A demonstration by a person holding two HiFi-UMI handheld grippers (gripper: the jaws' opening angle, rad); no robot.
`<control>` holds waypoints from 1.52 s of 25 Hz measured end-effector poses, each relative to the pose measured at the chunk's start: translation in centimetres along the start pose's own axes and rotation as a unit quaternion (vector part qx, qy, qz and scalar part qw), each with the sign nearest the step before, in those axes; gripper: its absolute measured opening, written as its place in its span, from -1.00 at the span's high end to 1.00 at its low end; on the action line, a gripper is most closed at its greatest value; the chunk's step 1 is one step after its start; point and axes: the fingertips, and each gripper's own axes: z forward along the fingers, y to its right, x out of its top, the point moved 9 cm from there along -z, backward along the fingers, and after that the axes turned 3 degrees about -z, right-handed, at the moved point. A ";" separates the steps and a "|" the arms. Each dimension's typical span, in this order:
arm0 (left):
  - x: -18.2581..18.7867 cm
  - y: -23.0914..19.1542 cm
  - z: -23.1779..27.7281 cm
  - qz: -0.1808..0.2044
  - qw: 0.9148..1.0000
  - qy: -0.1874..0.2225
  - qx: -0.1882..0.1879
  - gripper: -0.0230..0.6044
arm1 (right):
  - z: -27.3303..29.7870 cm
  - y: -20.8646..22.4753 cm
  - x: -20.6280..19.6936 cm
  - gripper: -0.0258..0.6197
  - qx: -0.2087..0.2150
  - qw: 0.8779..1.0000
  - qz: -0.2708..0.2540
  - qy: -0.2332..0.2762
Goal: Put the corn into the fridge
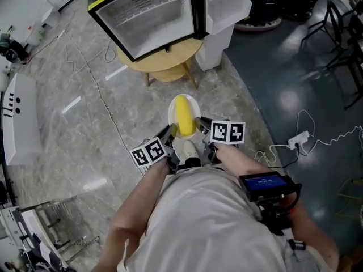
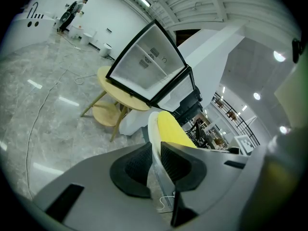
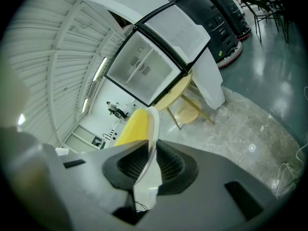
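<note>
Head view: from head height, steeply down and forward, toward the open fridge [image 1: 150, 13] on its round table [image 1: 178, 56]. Left gripper view: riding close behind the left tongs [image 2: 156, 145], facing forward and up at that fridge. Right gripper view: likewise along the right tongs [image 3: 152, 143]. Shared by all three: fridge, table, the clamped plate [image 1: 193, 102].

Left gripper [image 1: 170, 132] and right gripper [image 1: 198, 123], close together, each clamp jaws on the plate [image 1: 195, 105] rim.

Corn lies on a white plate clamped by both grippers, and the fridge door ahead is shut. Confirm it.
The fridge door stands open, as the head view shows. The corn does lie on the white plate, clamped by the left gripper and the right gripper.
</note>
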 end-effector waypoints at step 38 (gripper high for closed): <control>14.7 -5.1 5.4 -0.020 0.999 0.049 0.006 0.72 | 13.3 -3.1 12.8 0.76 0.013 0.998 -0.054 -0.029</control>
